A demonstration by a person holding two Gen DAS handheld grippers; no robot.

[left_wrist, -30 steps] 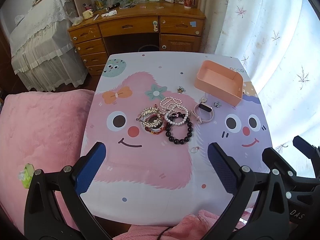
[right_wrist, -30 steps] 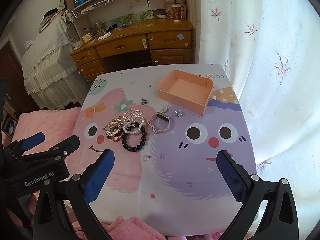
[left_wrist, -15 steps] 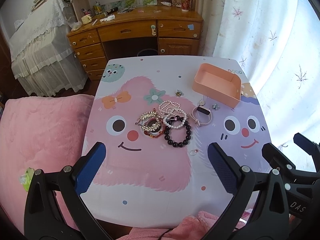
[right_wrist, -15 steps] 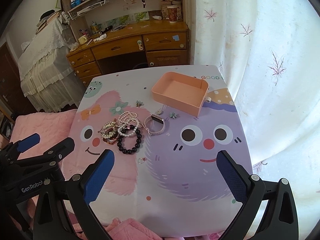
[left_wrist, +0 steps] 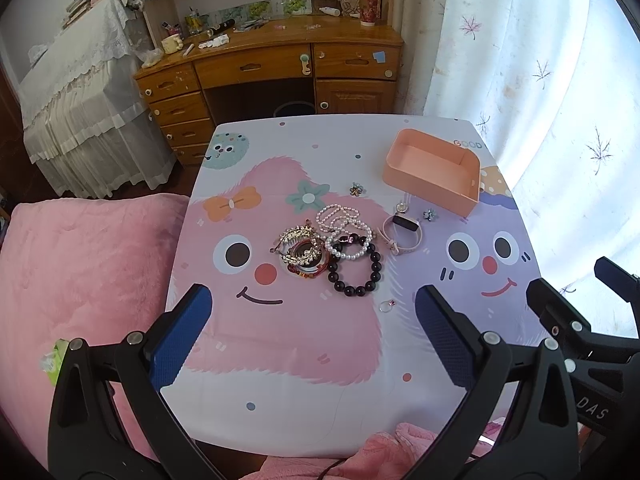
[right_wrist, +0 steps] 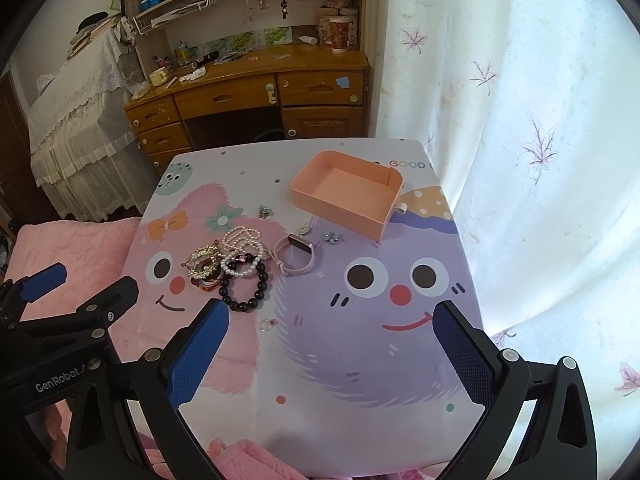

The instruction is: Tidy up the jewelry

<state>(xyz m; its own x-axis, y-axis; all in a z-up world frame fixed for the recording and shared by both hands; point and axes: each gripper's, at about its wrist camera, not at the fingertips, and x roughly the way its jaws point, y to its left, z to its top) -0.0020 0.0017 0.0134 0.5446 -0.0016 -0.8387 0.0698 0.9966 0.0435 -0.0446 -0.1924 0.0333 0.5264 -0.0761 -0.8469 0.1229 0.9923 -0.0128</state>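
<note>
peach plastic, one open tray [left_wrist: 432,176] sat empty at the far right of the tabletop [left_wrist: 320,360]. near the middle lay one dark bead bracelet [left_wrist: 355,270], one white pearl bracelet [left_wrist: 347,246], one pearl strand [left_wrist: 334,216], one gold leaf piece [left_wrist: 298,242] over red bangles, one pink watch [left_wrist: 402,232], one small ring [left_wrist: 387,306] and two flower charms [left_wrist: 356,189] [left_wrist: 430,214]. the left gripper [left_wrist: 312,344] and right gripper [right_wrist: 328,354] hung above the near edge, each pair of fingers spread wide and holding nothing.
</note>
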